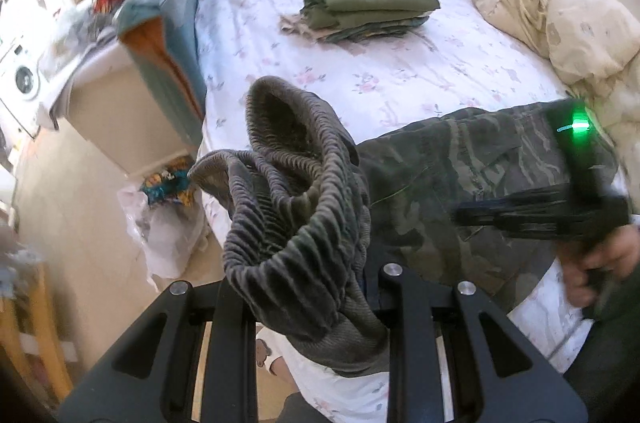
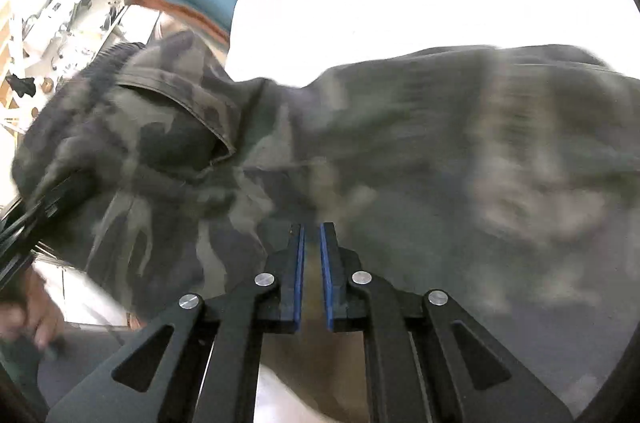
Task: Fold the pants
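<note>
Camouflage pants (image 1: 460, 175) lie across the near edge of the bed. My left gripper (image 1: 316, 287) is shut on their ribbed elastic waistband (image 1: 296, 191), which bunches up over the fingers and hides the tips. The pants also fill the right wrist view (image 2: 400, 151), blurred. My right gripper (image 2: 312, 235) hovers just over the cloth with its blue pads (image 2: 325, 263) a narrow gap apart and nothing between them. It also shows in the left wrist view (image 1: 540, 211) at the right, held by a hand.
A stack of folded green and camouflage clothes (image 1: 368, 11) sits mid-bed on the floral sheet (image 1: 360, 75). Pillows and a rumpled duvet (image 1: 560, 23) lie at the back right. A teal bag (image 1: 168, 19) and a cluttered white cabinet (image 1: 120, 111) stand left of the bed.
</note>
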{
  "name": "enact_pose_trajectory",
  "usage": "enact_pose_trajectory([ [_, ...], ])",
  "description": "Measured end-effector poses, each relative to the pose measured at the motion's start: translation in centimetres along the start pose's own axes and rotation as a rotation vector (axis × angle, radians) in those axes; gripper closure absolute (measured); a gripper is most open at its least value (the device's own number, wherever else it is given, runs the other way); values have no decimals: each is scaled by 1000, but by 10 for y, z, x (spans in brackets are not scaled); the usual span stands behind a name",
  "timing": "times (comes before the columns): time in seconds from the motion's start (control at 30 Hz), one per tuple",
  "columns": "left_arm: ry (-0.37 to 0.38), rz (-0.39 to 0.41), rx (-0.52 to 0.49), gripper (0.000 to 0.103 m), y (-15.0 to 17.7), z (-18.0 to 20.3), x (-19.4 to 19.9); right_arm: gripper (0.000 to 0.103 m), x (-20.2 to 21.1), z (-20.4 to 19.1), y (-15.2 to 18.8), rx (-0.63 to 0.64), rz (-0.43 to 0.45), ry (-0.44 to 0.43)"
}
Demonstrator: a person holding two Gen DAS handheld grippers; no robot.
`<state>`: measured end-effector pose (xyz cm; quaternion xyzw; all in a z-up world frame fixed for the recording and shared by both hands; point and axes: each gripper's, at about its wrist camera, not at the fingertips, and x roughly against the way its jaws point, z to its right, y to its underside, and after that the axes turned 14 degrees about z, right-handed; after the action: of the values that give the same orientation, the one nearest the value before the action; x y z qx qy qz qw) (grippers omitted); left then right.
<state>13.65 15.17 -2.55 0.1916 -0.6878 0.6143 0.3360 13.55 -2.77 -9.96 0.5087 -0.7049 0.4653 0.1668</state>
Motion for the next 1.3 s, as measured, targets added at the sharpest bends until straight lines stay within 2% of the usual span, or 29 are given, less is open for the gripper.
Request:
enact_pose_trajectory([
  [0.03,-26,7,-31,83,-3,9,1,39,14,6,2,13,15,9],
  [0.07,-60,17,-63,83,-7,19,2,23,35,15,5,19,32,37],
  [0.1,-82,25,-81,83,-11,28,3,16,58,28,7,1,62,64],
  [0.17,-86,28,-121,83,-16,49,3,16,84,54,1,-48,114,61],
  [0.2,-89,21,-150,83,-17,63,0,16,107,72,4,-95,140,89],
  [0.3,-113,15,-249,83,-15,111,-8,16,150,117,10,-195,228,100],
  [0.43,-195,26,-409,82,0,185,-29,16,173,155,4,-322,340,121],
  [0.5,-218,9,-505,81,19,227,-52,16,177,168,-4,-402,386,97],
  [0.57,-195,-70,-571,81,43,261,-81,16,177,171,-15,-420,397,68],
  [0.63,-168,-153,-592,78,66,286,-107,16,184,173,-17,-407,407,68],
  [0.73,-182,-200,-651,68,91,302,-132,16,189,176,-18,-396,408,68],
  [0.8,-150,-188,-612,60,88,298,-129,16,185,177,-18,-402,395,62],
  [0.87,-35,-201,-508,23,79,285,-115,16,185,177,-19,-407,390,60],
  [0.93,137,-230,-344,19,66,266,-90,16,184,174,-20,-401,388,54],
  [1.0,243,-236,-186,19,57,237,-63,16,180,170,-23,-381,380,61],
  [1.07,207,-159,-49,18,50,197,-39,16,174,166,-24,-363,366,70],
  [1.13,48,-138,93,18,55,146,-33,16,161,158,-24,-329,330,80],
  [1.2,-175,-195,237,19,71,95,-43,20,140,147,-20,-277,262,97],
  [1.23,-227,-237,282,20,81,80,-50,25,128,142,-16,-256,226,95],
  [1.3,-247,-304,370,20,101,61,-64,31,97,127,-2,-206,125,75],
])
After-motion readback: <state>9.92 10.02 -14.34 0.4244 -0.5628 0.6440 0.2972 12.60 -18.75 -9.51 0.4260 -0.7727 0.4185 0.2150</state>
